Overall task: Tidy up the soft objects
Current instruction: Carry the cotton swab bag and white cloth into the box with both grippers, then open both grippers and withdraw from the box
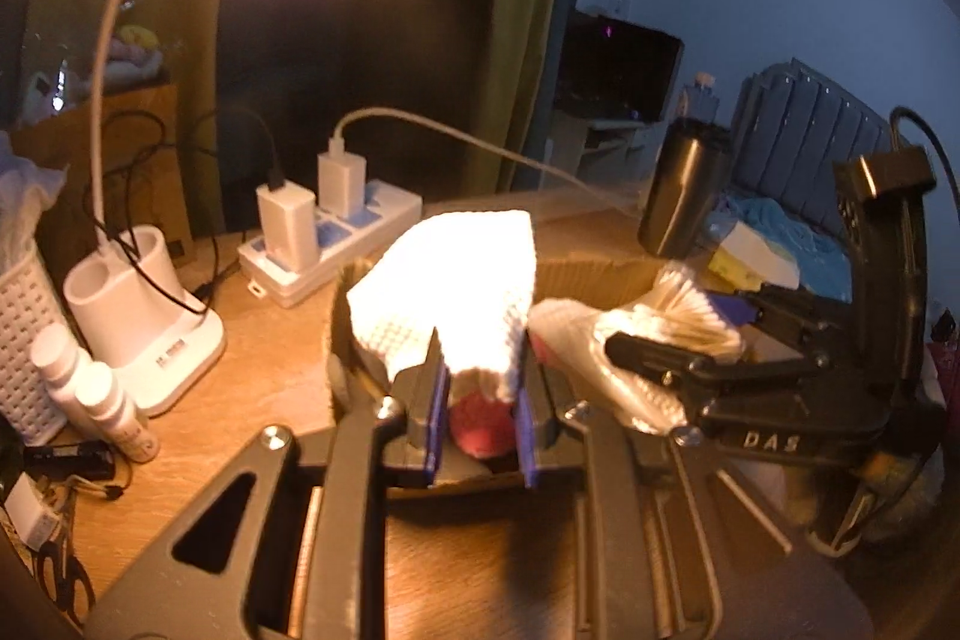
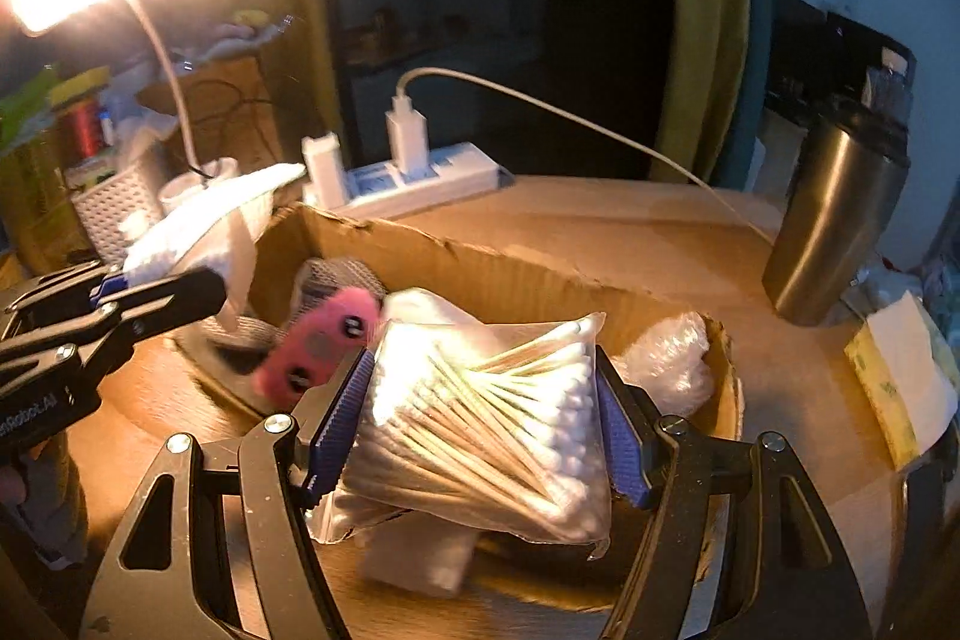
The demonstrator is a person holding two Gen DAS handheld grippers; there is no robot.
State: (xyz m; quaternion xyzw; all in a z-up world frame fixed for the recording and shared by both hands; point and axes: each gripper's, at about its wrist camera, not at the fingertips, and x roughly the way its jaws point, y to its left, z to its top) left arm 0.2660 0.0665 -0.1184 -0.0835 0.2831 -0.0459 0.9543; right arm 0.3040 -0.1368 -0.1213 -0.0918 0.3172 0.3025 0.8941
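Observation:
My left gripper (image 1: 480,400) is shut on a white waffle cloth (image 1: 450,280) and holds it over the near-left end of a cardboard box (image 2: 480,274). A pink soft toy (image 1: 480,424) lies below the cloth; it also shows in the right wrist view (image 2: 318,340). My right gripper (image 2: 486,400) is shut on a clear bag of cotton swabs (image 2: 498,412) above the box. The left gripper (image 2: 144,304) with the cloth (image 2: 198,232) shows at the left in the right wrist view. The right gripper (image 1: 678,340) with the swabs (image 1: 672,316) shows at the right in the left wrist view.
The box holds a grey knit item (image 2: 336,280), bubble wrap (image 2: 666,358) and a white pad (image 2: 420,556). A power strip (image 1: 330,244) with chargers, a white lamp base (image 1: 144,328), a white basket (image 1: 24,334), small bottles (image 1: 102,394), a steel tumbler (image 2: 834,232) and a sponge (image 2: 900,376) stand around on the wooden table.

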